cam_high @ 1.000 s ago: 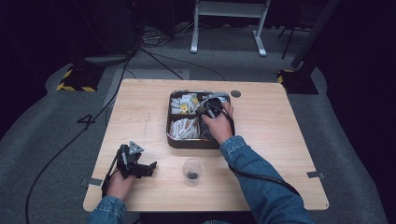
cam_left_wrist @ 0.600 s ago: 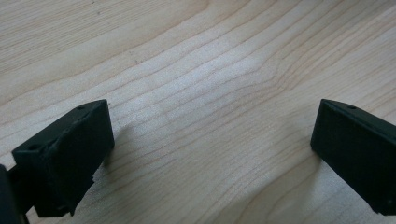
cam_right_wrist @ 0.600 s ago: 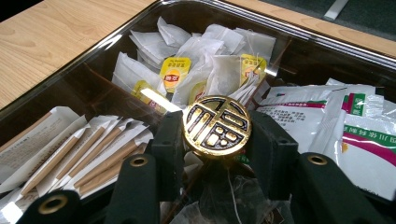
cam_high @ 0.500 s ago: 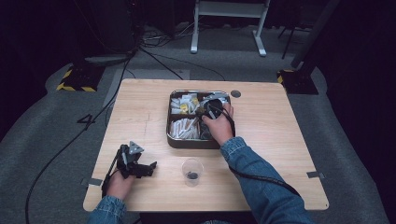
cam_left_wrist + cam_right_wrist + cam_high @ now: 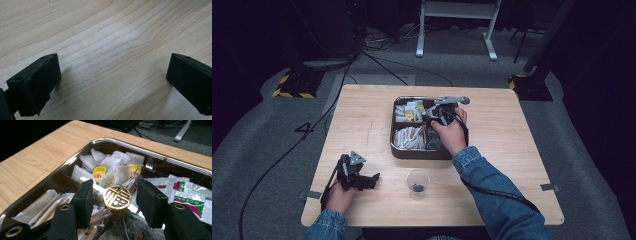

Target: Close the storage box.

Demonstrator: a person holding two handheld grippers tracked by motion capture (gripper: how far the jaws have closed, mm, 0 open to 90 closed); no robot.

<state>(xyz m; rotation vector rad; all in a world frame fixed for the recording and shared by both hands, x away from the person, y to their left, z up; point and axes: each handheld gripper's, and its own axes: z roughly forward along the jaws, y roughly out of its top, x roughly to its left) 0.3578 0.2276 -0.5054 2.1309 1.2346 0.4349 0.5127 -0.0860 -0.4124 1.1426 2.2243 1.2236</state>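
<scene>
Dark floor with cables surrounds a pale wooden worktop (image 5: 362,120), and near its far middle stands a metal box (image 5: 393,131) with several compartments. At the centre of this box, where the dividers meet, a round golden knob (image 5: 117,197) with a cut-out pattern stands up; in the right gripper view it is a little below the middle of the frame. The right gripper (image 5: 113,195) is set around this knob: one jaw stands to the left of it and one to the right, and a small gap shows on each side, so the pads are not pressing on it. The jaws have just been opening, with the knob between them, and I read the gripper as open around the knob and gripping nothing. The knob therefore lies directly between the jaws, with its axis pointing upward. Behind it, toward the upper middle of the frame, lie white tea bags (image 5: 110,168) with yellow tags, at the lower left are paper-wrapped sticks (image 5: 41,205), and at the right are green and white sachets (image 5: 185,192). In the high view the left gripper (image 5: 362,181) rests at the lower left, well apart from the box, its jaws wide open over bare wood, and a clear plastic cup (image 5: 417,183) stands between the box and the near edge.
</scene>
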